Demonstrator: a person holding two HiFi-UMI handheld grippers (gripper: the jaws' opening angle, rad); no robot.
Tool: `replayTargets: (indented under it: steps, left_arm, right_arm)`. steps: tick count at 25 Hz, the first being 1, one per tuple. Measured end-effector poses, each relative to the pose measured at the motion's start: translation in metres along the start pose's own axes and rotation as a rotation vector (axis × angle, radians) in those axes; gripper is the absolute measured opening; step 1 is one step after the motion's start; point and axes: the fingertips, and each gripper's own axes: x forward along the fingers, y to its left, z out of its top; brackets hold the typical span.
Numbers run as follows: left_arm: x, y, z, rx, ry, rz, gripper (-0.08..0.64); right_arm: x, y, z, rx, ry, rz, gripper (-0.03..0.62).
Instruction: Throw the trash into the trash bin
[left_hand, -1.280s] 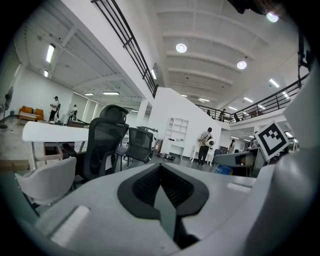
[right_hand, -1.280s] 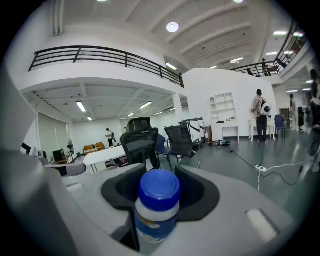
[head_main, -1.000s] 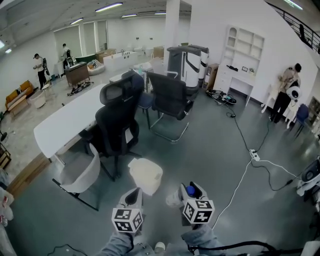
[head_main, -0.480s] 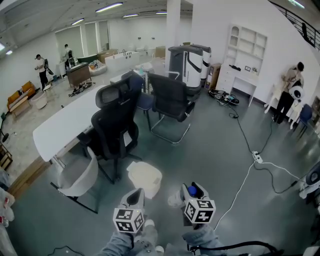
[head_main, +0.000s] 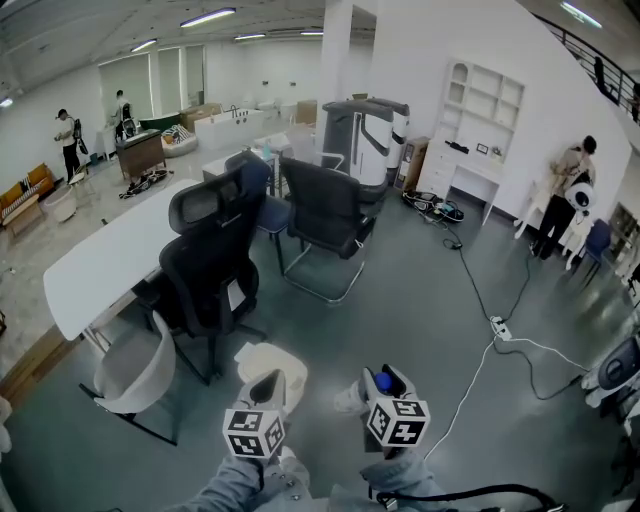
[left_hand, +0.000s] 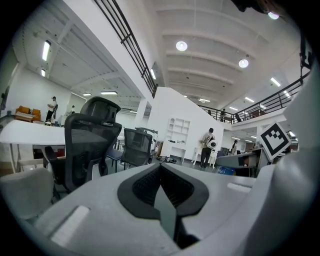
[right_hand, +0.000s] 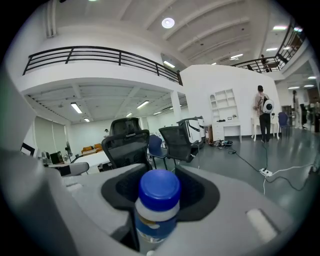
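In the head view my right gripper (head_main: 378, 388) is shut on a small bottle with a blue cap (head_main: 382, 381), held upright. The right gripper view shows the same bottle (right_hand: 159, 200) standing between the jaws of that gripper (right_hand: 160, 186). My left gripper (head_main: 266, 393) is held level beside it. In the left gripper view the jaws of this gripper (left_hand: 162, 192) meet along a thin line with nothing between them. A cream-coloured bin (head_main: 268, 362) stands on the grey floor just ahead of the left gripper, partly hidden by it.
Two black office chairs (head_main: 213, 262) (head_main: 325, 212) and a white shell chair (head_main: 137, 372) stand ahead to the left by a long white table (head_main: 105, 258). A white cable with a power strip (head_main: 497, 327) crosses the floor at right. A person (head_main: 560, 205) stands far right.
The bin has come nearer to the left gripper and now sits partly behind it. The chairs and table have shifted left and down in the head view. The bottle stays in the right gripper.
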Motion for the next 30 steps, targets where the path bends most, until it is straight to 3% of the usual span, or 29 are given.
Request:
replayTargets:
  steps: [10, 16, 25, 30]
  left_arm:
    - [0.097, 0.058, 0.04, 0.01, -0.023, 0.005, 0.009]
    - [0.138, 0.113, 0.054, -0.042, -0.046, 0.06, 0.009]
    - [0.168, 0.187, 0.038, -0.161, -0.038, 0.145, 0.009]
    - [0.175, 0.205, 0.032, -0.171, -0.022, 0.183, 0.009]
  right_arm:
    - [0.11, -0.011, 0.052, -0.013, -0.016, -0.01, 0.186]
    - [0.178, 0.009, 0.076, -0.059, -0.005, 0.031, 0.186]
    - [0.243, 0.028, 0.085, -0.145, 0.044, 0.046, 0.186]
    - [0.267, 0.036, 0.086, -0.153, 0.05, 0.082, 0.186]
